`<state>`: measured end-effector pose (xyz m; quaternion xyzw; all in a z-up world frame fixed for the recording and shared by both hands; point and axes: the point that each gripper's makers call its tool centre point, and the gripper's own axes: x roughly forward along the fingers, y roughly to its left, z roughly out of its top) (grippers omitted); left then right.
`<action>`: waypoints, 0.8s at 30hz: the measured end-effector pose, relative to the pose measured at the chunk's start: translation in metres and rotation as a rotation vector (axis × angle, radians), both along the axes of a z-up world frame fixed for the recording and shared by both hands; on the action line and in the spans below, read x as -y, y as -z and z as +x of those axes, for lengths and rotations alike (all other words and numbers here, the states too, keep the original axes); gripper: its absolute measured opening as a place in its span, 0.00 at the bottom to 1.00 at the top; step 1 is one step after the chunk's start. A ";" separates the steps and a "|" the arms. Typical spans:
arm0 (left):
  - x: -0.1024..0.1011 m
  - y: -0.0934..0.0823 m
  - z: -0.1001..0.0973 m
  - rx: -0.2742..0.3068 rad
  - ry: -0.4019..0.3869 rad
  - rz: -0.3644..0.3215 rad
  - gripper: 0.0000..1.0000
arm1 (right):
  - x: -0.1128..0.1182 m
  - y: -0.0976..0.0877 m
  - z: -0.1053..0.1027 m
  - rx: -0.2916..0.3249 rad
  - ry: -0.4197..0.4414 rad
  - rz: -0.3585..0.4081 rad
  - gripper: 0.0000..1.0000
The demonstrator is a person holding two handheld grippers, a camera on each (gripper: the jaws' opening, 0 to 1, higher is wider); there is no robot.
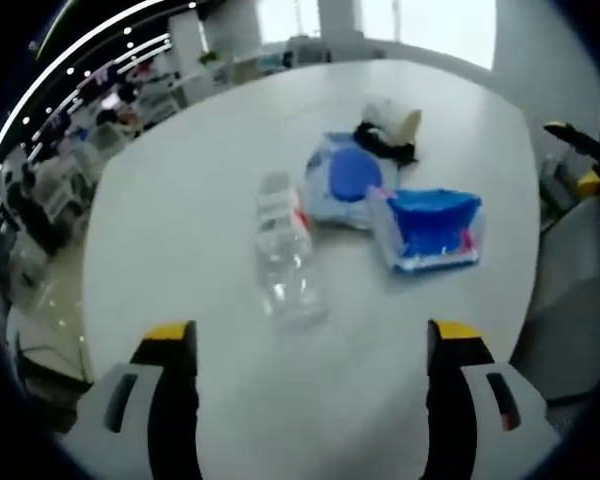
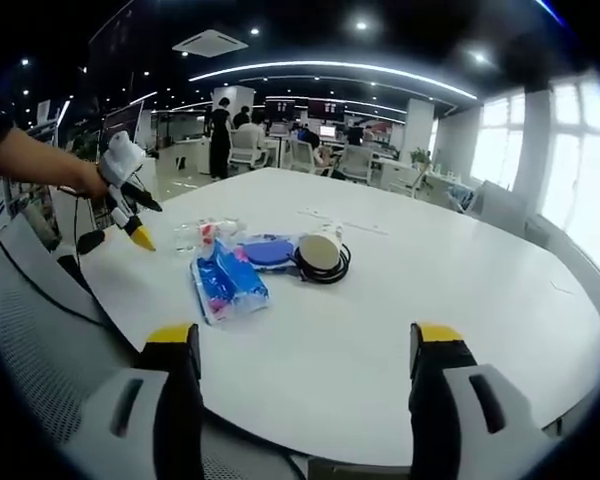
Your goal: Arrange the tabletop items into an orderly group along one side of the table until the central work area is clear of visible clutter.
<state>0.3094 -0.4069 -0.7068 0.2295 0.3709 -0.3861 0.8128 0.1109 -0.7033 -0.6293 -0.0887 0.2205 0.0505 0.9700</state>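
Clutter sits bunched near one edge of the white table (image 1: 180, 250), which suits the task: the items look gathered to a side while the broad middle lies bare. In your left gripper view, a clear plastic bottle (image 1: 283, 255) lies on its side nearest you, with a blue-lidded wipes pack (image 1: 345, 180) beyond it and a blue tissue pack (image 1: 432, 228) just beside that. Your left gripper (image 1: 312, 345) hangs over the table with jaws spread wide, holding nothing. Your right gripper (image 2: 305, 345) is likewise parted and empty, held back from the group, probably for a wider look. In that view the left gripper (image 2: 130, 200) shows in your hand, above the table edge near the bottle (image 2: 202, 234).

A cream roll with a black cable (image 2: 320, 255) is blurred; you cannot tell what it is. The bottle's label is unreadable.
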 end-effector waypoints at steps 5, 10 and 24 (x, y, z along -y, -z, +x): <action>0.008 0.005 0.010 -0.009 -0.004 -0.006 0.85 | 0.000 0.000 0.000 0.004 -0.004 -0.006 0.83; 0.011 0.011 0.022 -0.022 -0.048 -0.032 0.68 | 0.000 0.000 0.000 0.006 -0.007 -0.010 0.82; 0.026 0.023 0.041 -0.060 -0.130 -0.099 0.42 | 0.000 -0.001 -0.001 0.003 -0.006 -0.017 0.80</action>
